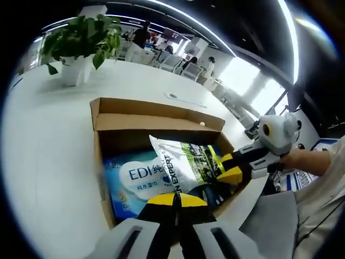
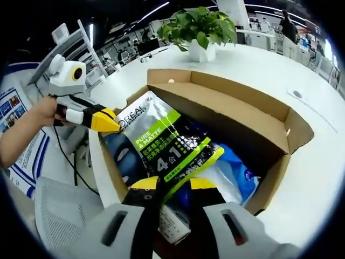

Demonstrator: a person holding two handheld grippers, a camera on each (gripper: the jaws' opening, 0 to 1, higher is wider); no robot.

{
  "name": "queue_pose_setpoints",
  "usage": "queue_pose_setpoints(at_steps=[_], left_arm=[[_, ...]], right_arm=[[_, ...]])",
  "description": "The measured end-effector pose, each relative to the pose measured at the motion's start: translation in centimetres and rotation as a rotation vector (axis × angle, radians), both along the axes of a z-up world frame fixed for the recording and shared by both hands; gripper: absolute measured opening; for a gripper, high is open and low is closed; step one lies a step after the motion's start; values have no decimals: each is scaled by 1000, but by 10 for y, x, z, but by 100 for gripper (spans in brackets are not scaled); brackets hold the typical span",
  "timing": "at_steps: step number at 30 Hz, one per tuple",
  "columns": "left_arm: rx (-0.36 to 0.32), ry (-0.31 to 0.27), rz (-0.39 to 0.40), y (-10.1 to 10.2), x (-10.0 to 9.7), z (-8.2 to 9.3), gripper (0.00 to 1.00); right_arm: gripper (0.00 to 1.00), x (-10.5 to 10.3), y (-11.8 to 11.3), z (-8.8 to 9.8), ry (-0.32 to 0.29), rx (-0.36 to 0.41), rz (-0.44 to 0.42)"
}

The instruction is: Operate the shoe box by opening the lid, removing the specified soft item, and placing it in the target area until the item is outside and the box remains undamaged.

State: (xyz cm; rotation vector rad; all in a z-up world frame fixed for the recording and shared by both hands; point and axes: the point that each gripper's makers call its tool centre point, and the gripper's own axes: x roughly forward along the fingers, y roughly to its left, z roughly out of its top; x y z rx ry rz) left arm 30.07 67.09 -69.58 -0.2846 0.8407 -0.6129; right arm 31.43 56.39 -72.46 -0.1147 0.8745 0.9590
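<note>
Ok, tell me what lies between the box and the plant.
Bare white table and nothing else: the left gripper view shows it between the box and the plant.

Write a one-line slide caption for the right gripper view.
Right hand-held gripper clamps a green-and-silver pouch in the open cardboard box; left hand-held gripper hovers at the box's edge.

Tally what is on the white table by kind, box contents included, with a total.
Cardboard shoe box, open: 1
Soft packs in the box: 2, a green and silver pouch and a blue wipes pack
Potted plant: 1
Total: 4
</note>
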Motion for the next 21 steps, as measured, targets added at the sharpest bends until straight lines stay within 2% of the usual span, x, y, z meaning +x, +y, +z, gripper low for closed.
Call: queue_pose_setpoints(at_steps=[2,5,15,21], left_arm=[[-1,-1,3,0,1,1,0],[-1,-3,8,-1,2,4,0],[9,-5,29,-2,3,10,0],[32,2,17,-10,1,11,0]], right_arm=[[13,1,0,2,-6,5,-5],[6,3,-1,8,-28,16,-13],[4,5,-4,24,-48,52,-38],[3,7,-12,33,-56,65,-60]])
